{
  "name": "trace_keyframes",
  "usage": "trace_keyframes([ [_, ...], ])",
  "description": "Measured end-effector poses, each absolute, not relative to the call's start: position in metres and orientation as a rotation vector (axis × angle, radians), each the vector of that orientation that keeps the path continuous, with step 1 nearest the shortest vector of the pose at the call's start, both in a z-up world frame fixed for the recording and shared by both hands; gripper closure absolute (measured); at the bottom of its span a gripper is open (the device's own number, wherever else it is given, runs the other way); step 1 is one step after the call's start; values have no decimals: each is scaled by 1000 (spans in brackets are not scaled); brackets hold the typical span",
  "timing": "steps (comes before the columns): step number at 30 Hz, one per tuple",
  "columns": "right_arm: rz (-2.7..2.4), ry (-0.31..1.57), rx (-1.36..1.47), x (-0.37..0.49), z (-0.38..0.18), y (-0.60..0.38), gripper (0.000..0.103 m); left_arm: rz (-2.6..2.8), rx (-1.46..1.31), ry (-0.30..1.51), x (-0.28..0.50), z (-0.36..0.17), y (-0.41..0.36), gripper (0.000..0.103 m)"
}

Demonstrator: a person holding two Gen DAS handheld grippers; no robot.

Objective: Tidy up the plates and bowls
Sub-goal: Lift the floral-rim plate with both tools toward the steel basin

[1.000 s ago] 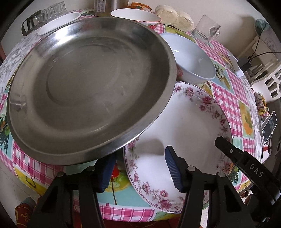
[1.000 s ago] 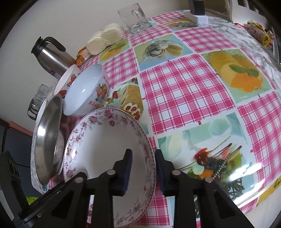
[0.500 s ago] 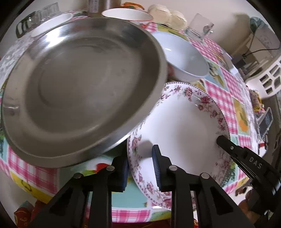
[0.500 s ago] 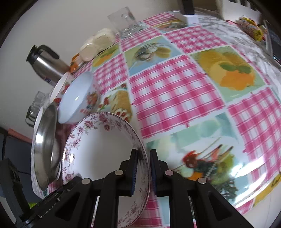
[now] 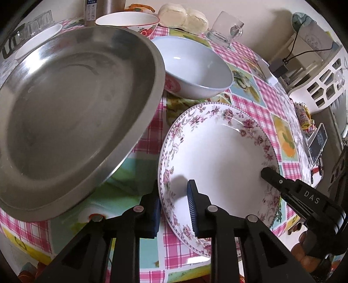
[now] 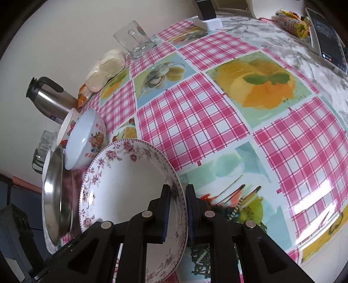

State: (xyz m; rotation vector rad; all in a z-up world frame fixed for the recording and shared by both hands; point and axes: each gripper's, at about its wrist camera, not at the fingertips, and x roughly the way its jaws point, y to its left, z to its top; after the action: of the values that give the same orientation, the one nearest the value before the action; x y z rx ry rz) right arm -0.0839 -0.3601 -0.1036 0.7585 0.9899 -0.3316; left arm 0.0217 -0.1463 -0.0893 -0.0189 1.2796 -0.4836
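A white plate with a pink flower rim (image 5: 217, 156) is held tilted above the checked tablecloth, and it also shows in the right wrist view (image 6: 128, 185). My left gripper (image 5: 174, 209) is shut on its near left rim. My right gripper (image 6: 176, 211) is shut on its opposite rim. A large steel plate (image 5: 71, 113) sits to the left, seen edge-on in the right wrist view (image 6: 53, 196). A white bowl with a fruit print (image 5: 193, 65) stands behind the flowered plate. A second bowl (image 5: 127, 20) and a small white dish (image 5: 37, 41) stand further back.
A steel thermos (image 6: 51, 98), a glass mug (image 5: 225, 28), wrapped buns (image 5: 184, 16) and drinking glasses (image 5: 28, 30) line the far edge. A phone (image 5: 317, 141) and a white basket (image 5: 322, 85) are at the right. The tablecloth (image 6: 217, 122) spreads rightward.
My left gripper has closed onto the flowered plate's rim. My right gripper has tightened on the other rim. The plate has lifted and tilted away from the steel plate.
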Motion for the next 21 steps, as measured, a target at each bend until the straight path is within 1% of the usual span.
trace_keyframes([
  [6,-347,1013,702,-85,-96,-356,89,-475,14,1257,21,-84,-150,82],
  [14,-339,964,672,-91,-76,-358,89,-505,28,1187,19,-67,-156,82],
  [21,-330,953,665,-93,-69,-355,89,-522,35,1160,22,-61,-158,82],
])
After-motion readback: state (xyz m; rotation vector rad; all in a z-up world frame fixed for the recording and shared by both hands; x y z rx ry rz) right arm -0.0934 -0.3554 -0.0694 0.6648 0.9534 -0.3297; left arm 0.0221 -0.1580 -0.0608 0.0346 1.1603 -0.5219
